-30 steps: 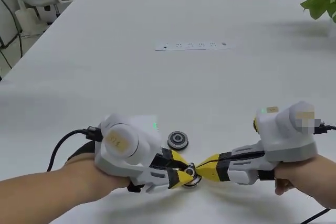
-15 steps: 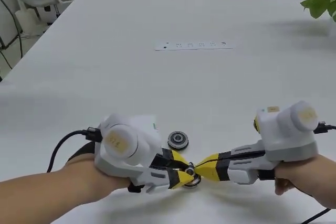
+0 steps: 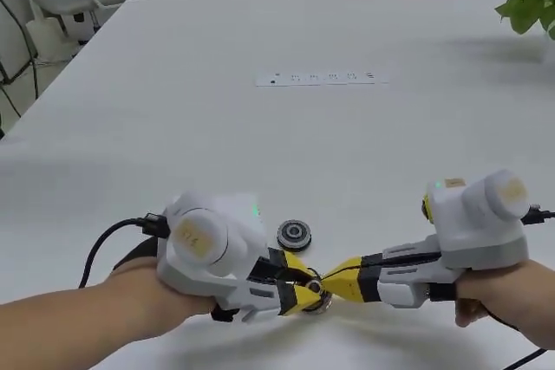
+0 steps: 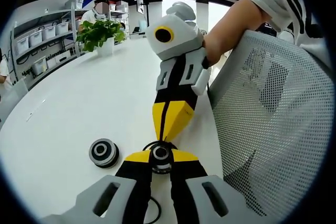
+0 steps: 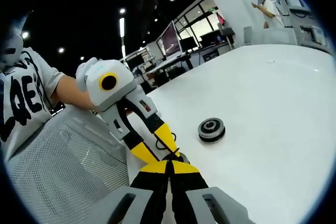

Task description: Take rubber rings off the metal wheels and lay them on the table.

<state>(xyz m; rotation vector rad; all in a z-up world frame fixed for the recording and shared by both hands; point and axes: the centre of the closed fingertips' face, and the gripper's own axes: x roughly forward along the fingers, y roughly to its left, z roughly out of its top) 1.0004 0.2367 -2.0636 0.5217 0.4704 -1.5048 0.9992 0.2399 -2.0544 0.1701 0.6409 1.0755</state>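
Squeezing a small round metal wheel [image 4: 160,155] between its yellow tips is the left gripper [image 3: 299,290]. The right gripper [image 5: 169,167], jaws pressed together, pinches the wheel's thin black rubber ring [image 4: 152,144]. Another wheel [image 3: 294,234] lies just beyond.

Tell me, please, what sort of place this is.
Probably an open-plan lab or workshop office: the work is at a large white table, with shelves of storage bins along one wall and monitors on desks behind.
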